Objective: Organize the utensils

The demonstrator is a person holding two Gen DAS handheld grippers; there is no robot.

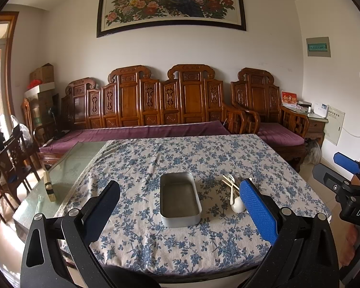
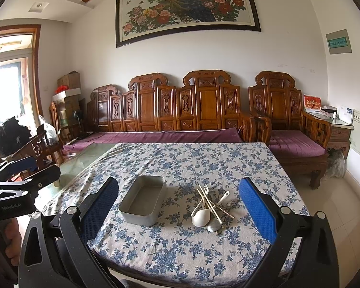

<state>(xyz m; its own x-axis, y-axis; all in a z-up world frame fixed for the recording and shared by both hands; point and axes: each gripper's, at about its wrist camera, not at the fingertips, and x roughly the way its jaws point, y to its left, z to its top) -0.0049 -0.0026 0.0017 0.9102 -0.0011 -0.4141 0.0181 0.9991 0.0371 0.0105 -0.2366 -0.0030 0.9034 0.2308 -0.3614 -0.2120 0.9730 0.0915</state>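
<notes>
Metal and white utensils point(image 2: 211, 207) lie in a crossed pile on the floral tablecloth point(image 2: 180, 252), just right of the empty metal tin point(image 2: 142, 200). Fork, chopsticks, ladle spoon and metal spoon overlap. Left gripper point(image 1: 180, 206) and right gripper point(image 2: 178, 206) both hover above the near table edge, fingers wide, holding nothing. Risk: gripping one piece from the tangle may drag neighbours or scatter them; thin chopsticks may slip flat against cloth.
</notes>
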